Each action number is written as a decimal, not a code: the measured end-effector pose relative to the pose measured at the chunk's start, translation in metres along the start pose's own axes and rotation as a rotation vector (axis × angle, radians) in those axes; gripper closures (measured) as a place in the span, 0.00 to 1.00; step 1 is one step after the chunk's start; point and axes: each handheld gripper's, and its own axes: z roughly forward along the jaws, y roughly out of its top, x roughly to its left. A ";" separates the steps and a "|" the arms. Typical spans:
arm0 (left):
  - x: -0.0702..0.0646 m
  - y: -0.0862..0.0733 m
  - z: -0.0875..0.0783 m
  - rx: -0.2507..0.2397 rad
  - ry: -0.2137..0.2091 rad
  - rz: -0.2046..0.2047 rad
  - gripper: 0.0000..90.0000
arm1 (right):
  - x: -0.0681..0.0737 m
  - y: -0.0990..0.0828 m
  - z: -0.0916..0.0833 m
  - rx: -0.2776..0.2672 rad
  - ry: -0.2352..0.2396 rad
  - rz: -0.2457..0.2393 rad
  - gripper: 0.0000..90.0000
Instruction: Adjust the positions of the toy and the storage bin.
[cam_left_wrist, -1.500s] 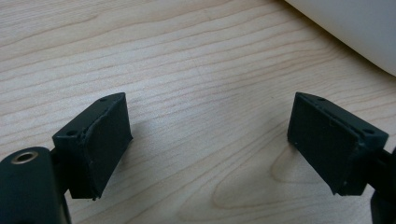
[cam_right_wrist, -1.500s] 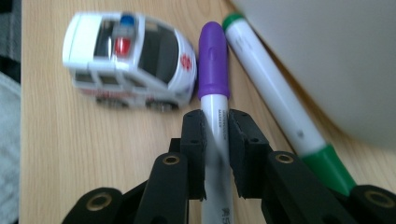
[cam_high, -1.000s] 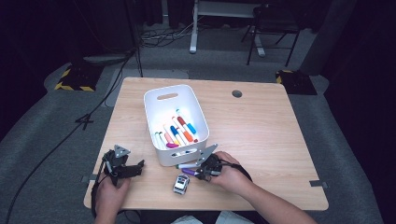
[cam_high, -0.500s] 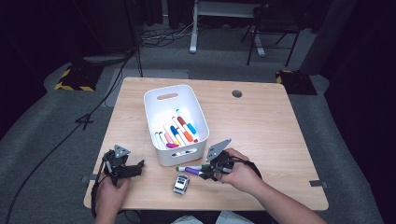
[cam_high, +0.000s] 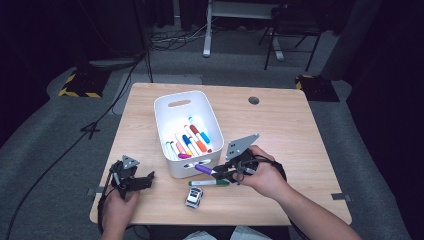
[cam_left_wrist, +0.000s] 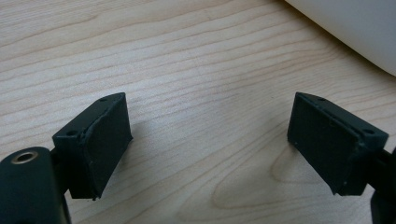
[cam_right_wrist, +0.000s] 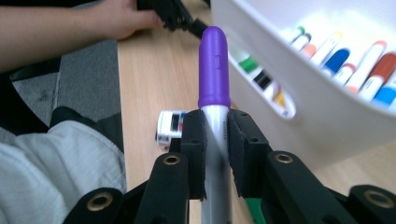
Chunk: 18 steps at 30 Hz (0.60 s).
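High view: right gripper (cam_high: 216, 172) sits just in front of the white bin (cam_high: 188, 131), its jaws clamped on a purple-capped marker (cam_high: 204, 169). The marker is carried clear of the desk (cam_high: 280, 130), cap end pointing toward the bin's near wall. Right gripper view confirms the grip: both pads press the marker's white barrel just below the cap, with the cap projecting past the jaw tips beside the bin's handle slot.

Left gripper (cam_high: 134, 181) rests near the front left corner of the desk, well apart from the bin. Left gripper view shows its jaws wide apart with nothing but bare desk between them.

Contents noted: the bin holds several markers in mixed colours. 1 green marker (cam_high: 209, 183) lies on the desk just below the right gripper, and a small toy car (cam_high: 194, 197) sits near it toward the front edge.

Assessment: the step in hand appears to be the carry, with 1 marker picked and on its way into the bin. The next move calls for bringing the marker above the rim, moving it over the bin's interior, then opening the jaws. The green marker remains to be collected. Risk: the cap may strike the bin's near wall if clearance is insufficient.
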 end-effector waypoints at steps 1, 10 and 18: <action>0.000 0.000 0.000 0.000 0.000 0.000 0.15 | -0.001 0.005 -0.002 -0.007 -0.005 0.000 0.86; 0.000 0.000 0.000 0.000 0.000 0.000 0.15 | -0.005 0.032 -0.016 -0.055 -0.014 -0.016 0.86; 0.000 0.000 0.000 0.000 0.000 0.000 0.15 | -0.018 0.055 -0.018 -0.101 -0.041 0.014 0.86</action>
